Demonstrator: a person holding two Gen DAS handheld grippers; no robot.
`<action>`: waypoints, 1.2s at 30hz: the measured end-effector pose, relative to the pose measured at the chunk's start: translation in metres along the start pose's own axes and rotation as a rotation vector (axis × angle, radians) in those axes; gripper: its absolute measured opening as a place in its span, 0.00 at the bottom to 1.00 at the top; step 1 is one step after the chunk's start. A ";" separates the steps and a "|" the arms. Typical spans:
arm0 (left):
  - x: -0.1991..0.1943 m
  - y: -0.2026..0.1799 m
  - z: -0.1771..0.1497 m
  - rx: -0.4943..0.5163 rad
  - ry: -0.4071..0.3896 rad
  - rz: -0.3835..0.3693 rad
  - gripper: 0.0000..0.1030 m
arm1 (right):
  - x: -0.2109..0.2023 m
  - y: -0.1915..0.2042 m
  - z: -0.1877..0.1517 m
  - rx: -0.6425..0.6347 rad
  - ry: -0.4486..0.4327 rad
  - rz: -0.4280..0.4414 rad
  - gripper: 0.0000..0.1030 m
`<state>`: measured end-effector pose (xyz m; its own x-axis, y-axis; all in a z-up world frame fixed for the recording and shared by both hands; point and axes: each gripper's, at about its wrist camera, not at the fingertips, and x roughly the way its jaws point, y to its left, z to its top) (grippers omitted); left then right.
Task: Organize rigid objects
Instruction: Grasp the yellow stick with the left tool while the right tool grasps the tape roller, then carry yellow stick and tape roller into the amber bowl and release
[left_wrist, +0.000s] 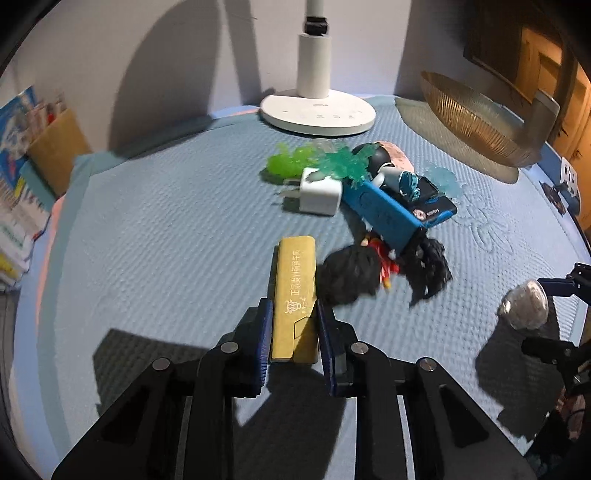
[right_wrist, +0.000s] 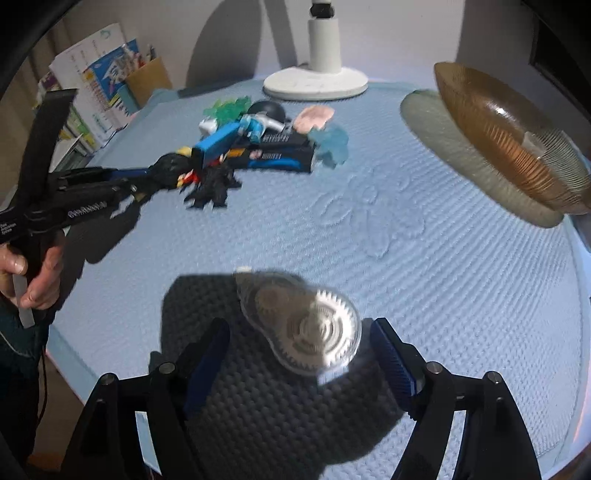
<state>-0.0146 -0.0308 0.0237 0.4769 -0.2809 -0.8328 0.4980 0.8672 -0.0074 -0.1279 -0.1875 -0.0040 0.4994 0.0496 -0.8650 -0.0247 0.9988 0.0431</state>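
So the left gripper (left_wrist: 293, 325) is clamped on a flat gold rectangular box (left_wrist: 294, 295), just in front of the messy toy pile (left_wrist: 369, 192) on the blue textured mat (left_wrist: 166, 221). The right gripper (right_wrist: 299, 354) has its jaws spread wide around a clear plastic geared tape dispenser (right_wrist: 303, 325), not squeezing it, well apart from the pile (right_wrist: 258, 140).

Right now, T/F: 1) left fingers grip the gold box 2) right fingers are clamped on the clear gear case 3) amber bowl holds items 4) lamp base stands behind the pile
1) The left gripper grips the gold rectangular box: true.
2) The right gripper is clamped on the clear plastic gear case: false, its fingers stand wide apart.
3) The amber ribbed glass bowl holds items: false, none visible inside.
4) The white round lamp base stands behind the pile: true.
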 end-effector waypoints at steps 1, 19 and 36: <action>-0.007 0.005 -0.006 -0.017 -0.006 0.009 0.20 | 0.000 0.003 -0.001 -0.008 -0.003 -0.006 0.75; -0.018 0.010 -0.037 -0.082 0.005 0.073 0.38 | 0.011 0.039 0.006 -0.044 -0.069 -0.028 0.76; -0.087 -0.069 -0.001 0.028 -0.230 0.002 0.20 | -0.063 0.002 0.004 0.066 -0.306 -0.074 0.47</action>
<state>-0.0909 -0.0655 0.0962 0.6287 -0.3683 -0.6849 0.5152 0.8570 0.0121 -0.1563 -0.1887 0.0527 0.7351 -0.0354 -0.6771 0.0727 0.9970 0.0267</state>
